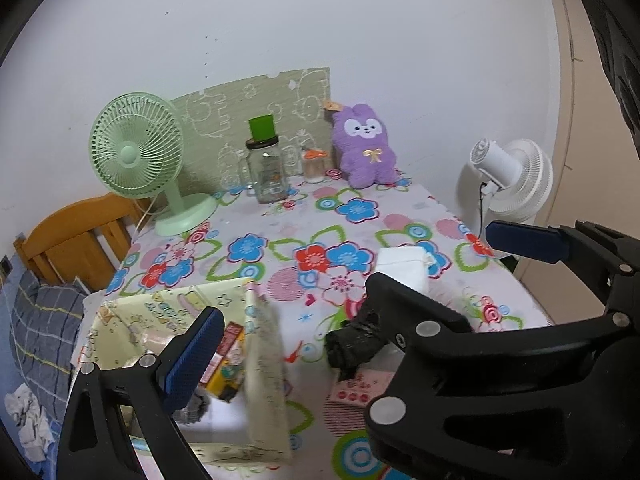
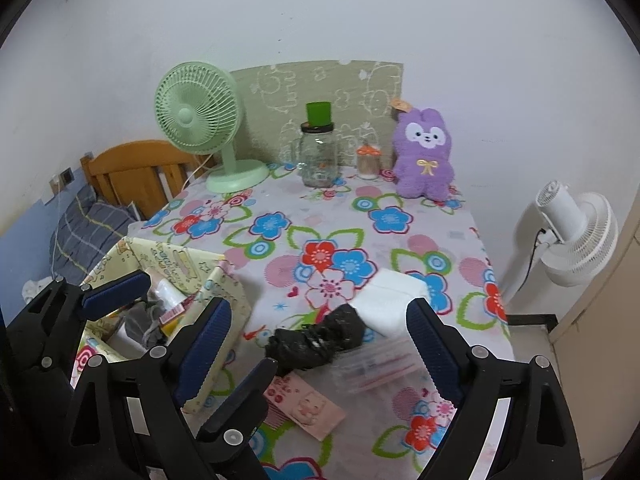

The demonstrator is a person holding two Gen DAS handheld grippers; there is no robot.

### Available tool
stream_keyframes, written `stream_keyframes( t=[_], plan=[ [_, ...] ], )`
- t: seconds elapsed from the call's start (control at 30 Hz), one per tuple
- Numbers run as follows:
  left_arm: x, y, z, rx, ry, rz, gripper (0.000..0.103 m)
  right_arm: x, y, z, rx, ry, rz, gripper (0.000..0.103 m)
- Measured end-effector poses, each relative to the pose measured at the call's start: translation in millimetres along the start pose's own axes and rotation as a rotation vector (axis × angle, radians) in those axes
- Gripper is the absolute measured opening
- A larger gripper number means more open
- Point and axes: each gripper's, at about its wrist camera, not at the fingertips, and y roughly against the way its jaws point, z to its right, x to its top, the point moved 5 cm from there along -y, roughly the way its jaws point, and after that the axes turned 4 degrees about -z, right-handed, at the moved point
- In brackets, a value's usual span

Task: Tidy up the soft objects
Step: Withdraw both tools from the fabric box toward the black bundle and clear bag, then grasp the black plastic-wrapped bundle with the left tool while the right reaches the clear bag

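A: While both claws hang over the near edge, what carries everything?

B: One table [image 2: 404,224] under a flowered cloth, pushed against a pale wall. A wooden bed head [image 2: 132,168] stands off its far left corner, a white floor fan [image 2: 576,232] off its right edge.

A: Along the far edge?

B: Green desk fan [image 2: 200,120] at the left corner, then a glass jar [image 2: 319,156] with a green cap, a small orange-topped pot [image 2: 368,162], and a purple plush rabbit [image 2: 423,152] sitting upright against the patterned board, facing the near edge.

A: And the container?

B: A pale yellow fabric box [image 2: 224,296] at the near left corner, open-topped. Grey fabric, a white roll and small printed packets lie inside; I cannot name them all.

A: The soft things still out?

B: A white folded pad [image 2: 388,300] lies flat near the right edge. Touching its near left corner is a crumpled black bundle [image 2: 316,340], its long axis running left to right along the near edge. Just right of it is a clear packet [image 2: 376,364]; a pink card [image 2: 308,404] sits nearer.

A: The grippers?

B: The right gripper [image 2: 320,332] stands wide apart, empty, the bundle below the gap. The left gripper [image 2: 192,296] is also spread, over the box, gripping nothing.
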Motion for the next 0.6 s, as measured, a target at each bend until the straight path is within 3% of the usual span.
stream_keyframes(
  t=[0.6],
  plan=[
    [-5.1, -24.0, 48.7, -0.079, 0.04, -0.013, 0.101, -22.9, 3.8, 56.4, -0.046, -0.03, 0.032, 0.092]
  ],
)
